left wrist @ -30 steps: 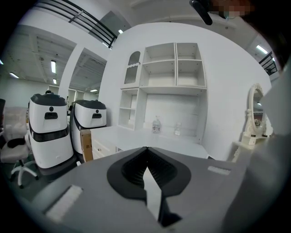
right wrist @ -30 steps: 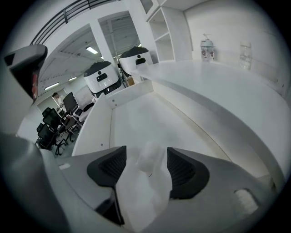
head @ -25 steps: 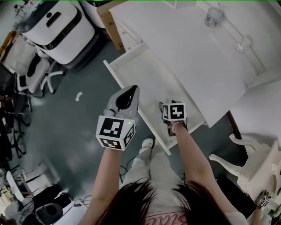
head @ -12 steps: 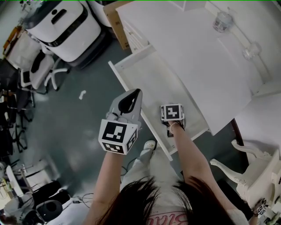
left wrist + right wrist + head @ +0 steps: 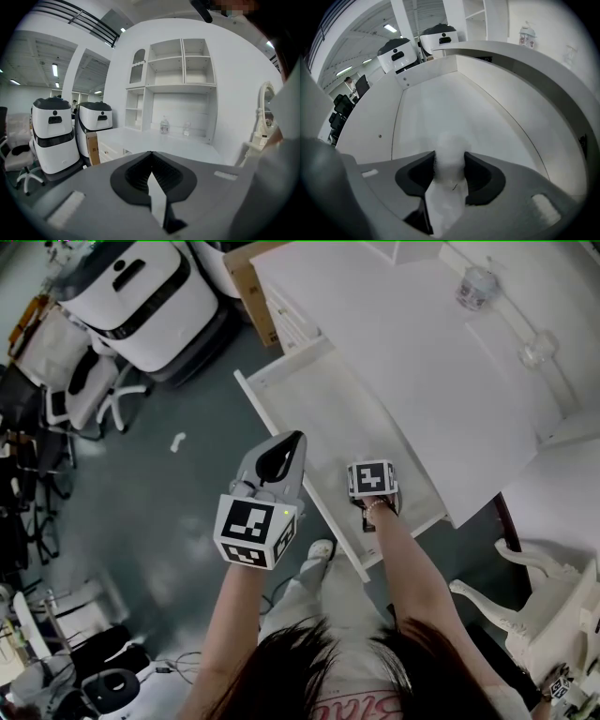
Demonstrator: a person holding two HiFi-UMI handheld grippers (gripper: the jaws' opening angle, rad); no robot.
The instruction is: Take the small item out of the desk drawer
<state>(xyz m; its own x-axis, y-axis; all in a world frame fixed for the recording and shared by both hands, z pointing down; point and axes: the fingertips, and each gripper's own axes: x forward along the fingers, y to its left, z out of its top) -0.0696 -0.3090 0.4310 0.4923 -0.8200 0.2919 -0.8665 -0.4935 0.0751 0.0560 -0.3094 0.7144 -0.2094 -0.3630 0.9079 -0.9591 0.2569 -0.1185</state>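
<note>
The drawer (image 5: 319,404) is seen pulled well out from under the desk (image 5: 422,352), so the opening step is judged done. Pick-up is judged under way, approx. halfway thru the task. The small white item (image 5: 450,144) is not yet lifted. It is seen low at the drawer's near end, on the drawer bottom, between the jaws of the right gripper (image 5: 372,484) (image 5: 450,163). Left to do: grip to be finished, item to be raised clear of the drawer wall and brought outside. Where it is to be put can't be told.

The right gripper is reached down into the drawer's near end, and in the head view the item is hidden under it. Its jaws are being closed at this moment, at roughly mid-width, w/ the item between them. Both pads appear to be met by the item's sides, so it is taken as gripped, tho how firmly can't be judged. The item is blurred: a soft, rounded outline, no more detail to be made out.

The left gripper (image 5: 284,448) (image 5: 151,159) is held outside the drawer, above the floor (image 5: 178,493), near the drawer's front edge. Its jaws are closed tip to tip, nothing is held, nothing is touched.
</note>
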